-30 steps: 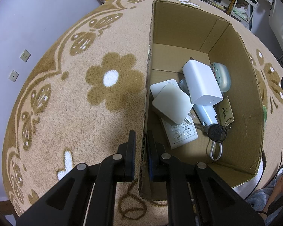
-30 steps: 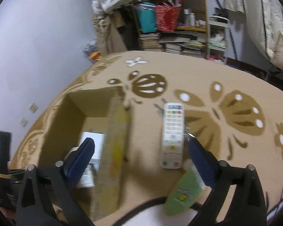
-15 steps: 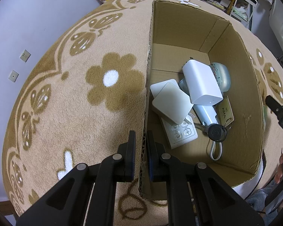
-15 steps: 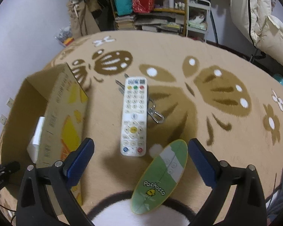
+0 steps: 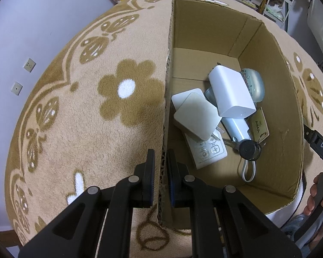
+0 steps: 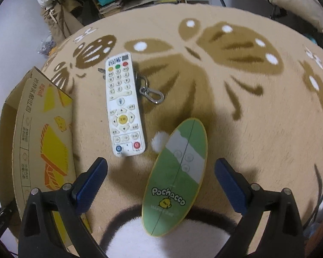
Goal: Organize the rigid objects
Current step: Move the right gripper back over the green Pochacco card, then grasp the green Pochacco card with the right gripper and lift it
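Cardboard box stood on the patterned rug with the left gripper clamped on its near wall, just as it had been a second before; nothing inside had shifted. A white charger block, two pale square pads, a small white remote and a black key fob lay piled on the box floor.

Outside the box, the change was all on the right side. The right gripper, jaws spread wide and holding nothing, had dropped closer to the rug and swung away from the box, so that the green oval case marked "Pochacco" now lay between its blue pads, untouched by either. Earlier that case was only half in view at the lower edge. The long white remote lay just left of the case, with a metal key clip touching its right edge. From the left wrist view, the right gripper's body and a hand had appeared beyond the box's right wall.
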